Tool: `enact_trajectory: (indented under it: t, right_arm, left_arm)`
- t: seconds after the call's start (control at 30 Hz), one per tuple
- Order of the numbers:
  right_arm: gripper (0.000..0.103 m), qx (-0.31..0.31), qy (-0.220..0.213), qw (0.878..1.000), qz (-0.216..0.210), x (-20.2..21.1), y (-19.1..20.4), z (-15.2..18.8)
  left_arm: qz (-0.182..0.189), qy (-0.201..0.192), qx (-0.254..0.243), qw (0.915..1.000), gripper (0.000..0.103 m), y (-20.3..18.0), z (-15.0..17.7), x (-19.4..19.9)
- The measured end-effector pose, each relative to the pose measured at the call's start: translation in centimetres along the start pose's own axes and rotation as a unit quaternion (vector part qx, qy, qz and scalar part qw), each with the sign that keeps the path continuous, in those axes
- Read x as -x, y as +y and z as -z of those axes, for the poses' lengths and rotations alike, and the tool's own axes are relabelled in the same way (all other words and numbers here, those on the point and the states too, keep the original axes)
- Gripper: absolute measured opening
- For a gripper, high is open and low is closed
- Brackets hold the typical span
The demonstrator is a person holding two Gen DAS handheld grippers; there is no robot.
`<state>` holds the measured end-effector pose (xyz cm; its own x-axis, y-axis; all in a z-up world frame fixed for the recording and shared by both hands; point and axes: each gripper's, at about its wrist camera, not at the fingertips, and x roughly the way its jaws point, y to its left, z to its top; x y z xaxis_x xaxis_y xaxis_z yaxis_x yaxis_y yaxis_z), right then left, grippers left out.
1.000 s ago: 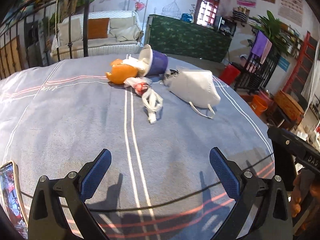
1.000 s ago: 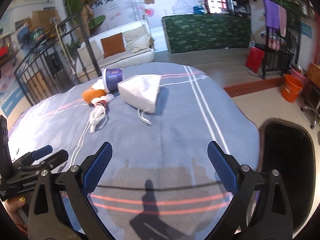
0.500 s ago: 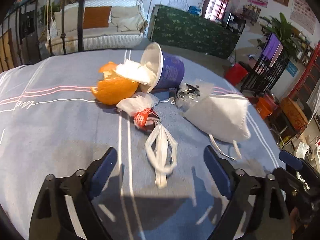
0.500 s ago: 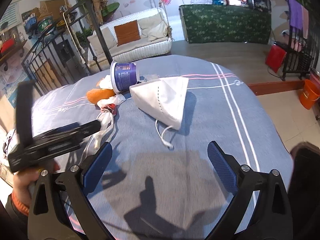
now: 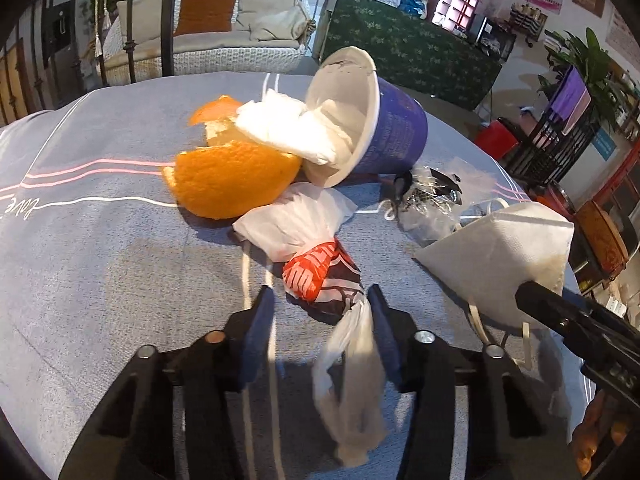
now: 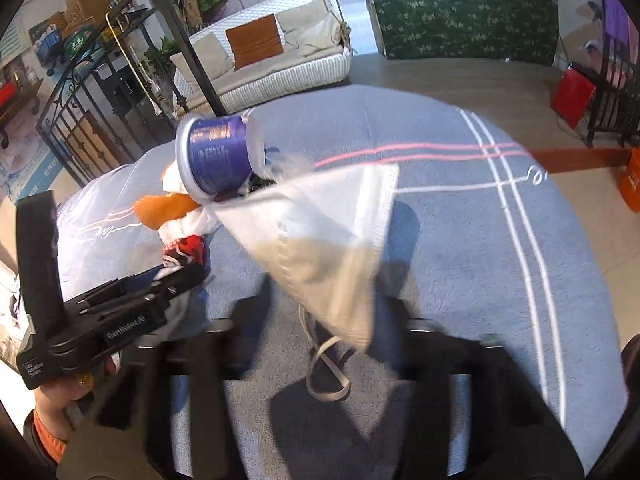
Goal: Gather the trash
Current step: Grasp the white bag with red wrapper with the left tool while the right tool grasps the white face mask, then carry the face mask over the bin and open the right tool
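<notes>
Grey striped cloth (image 5: 100, 264), sofa behind.

Left view: left gripper (image 5: 320, 320) half spread, straddling knotted plastic bag (image 5: 316, 276) without gripping; bag beside orange peel (image 5: 228, 180) and tipped cup (image 5: 384, 132); long axis toward camera, tail nearest. Soft, light, slippery; best held at knot.

Right view: right gripper (image 6: 332, 312), blurred, spread around face mask (image 6: 320, 236); point toward camera, limp; closure not discernible.

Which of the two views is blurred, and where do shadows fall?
Left wrist view: sharp; the orange peel and the purple cup are crisp, and the left gripper casts a dark shadow on the cloth. Right wrist view: motion blur smears the right gripper; the lower half of the white mask lies in shade.
</notes>
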<state>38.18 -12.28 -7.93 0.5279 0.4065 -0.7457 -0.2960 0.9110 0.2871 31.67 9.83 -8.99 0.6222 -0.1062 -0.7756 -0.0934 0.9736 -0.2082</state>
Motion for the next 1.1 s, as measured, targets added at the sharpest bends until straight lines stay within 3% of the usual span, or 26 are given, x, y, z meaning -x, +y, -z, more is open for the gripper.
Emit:
enact_trajectory:
  t: [0.03,0.2,0.63,1.1]
  right_arm:
    - [0.017,-0.001,-0.001,1.0,-0.005,0.1,0.0,0.3]
    - [0.012,0.035,-0.033,0.999,-0.01,2.5,1.9,2.3]
    - [0.012,0.039,-0.085,0.995,-0.018,10.4,3.7,6.8]
    - [0.012,0.021,-0.121,0.992,0.003,16.3,2.6,11.2]
  left_arm:
    - [0.001,-0.001,0.003,1.0,0.034,0.2,0.2,0.3]
    - [0.027,-0.003,0.026,0.9993,0.013,1.0,0.8,1.2]
    - [0.061,-0.072,0.012,0.9955,0.012,-1.1,4.5,8.9]
    - [0.086,-0.091,-0.009,0.9921,0.012,-3.4,7.4,11.9]
